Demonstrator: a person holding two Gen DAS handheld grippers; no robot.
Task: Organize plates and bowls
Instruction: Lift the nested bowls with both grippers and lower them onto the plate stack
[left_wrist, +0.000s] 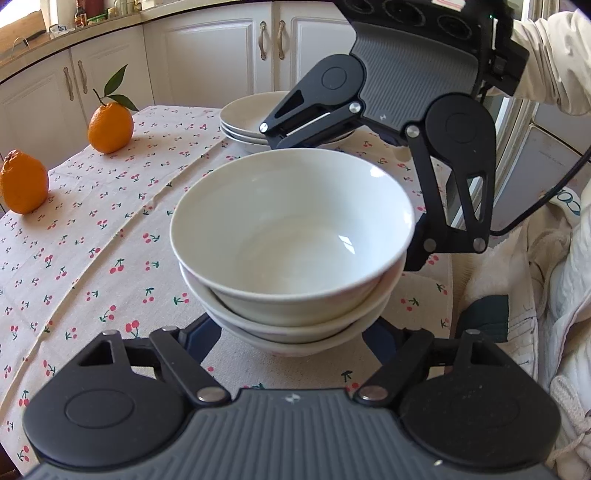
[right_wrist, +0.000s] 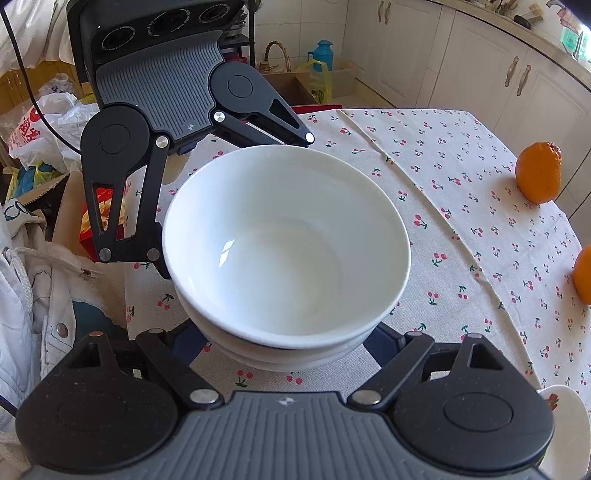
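Two hand-held grippers face each other across a stack of three white bowls (left_wrist: 291, 251). The left hand-held gripper (left_wrist: 291, 336) has its fingers spread wide to either side of the stack's base; their tips are hidden under the bowls, so contact cannot be told. The right hand-held gripper (right_wrist: 284, 339) is likewise spread apart around the lower bowls from the opposite side, its fingertips also hidden. The stack sits on a cherry-print tablecloth (left_wrist: 92, 258) covering the counter. Beyond the right hand-held gripper, in the left wrist view, stands a stack of white plates (left_wrist: 243, 122). To the left of the left hand-held gripper, well apart from the bowls, lie two oranges, one with a leafy stem (left_wrist: 110, 127) and one nearer the edge (left_wrist: 23, 182).
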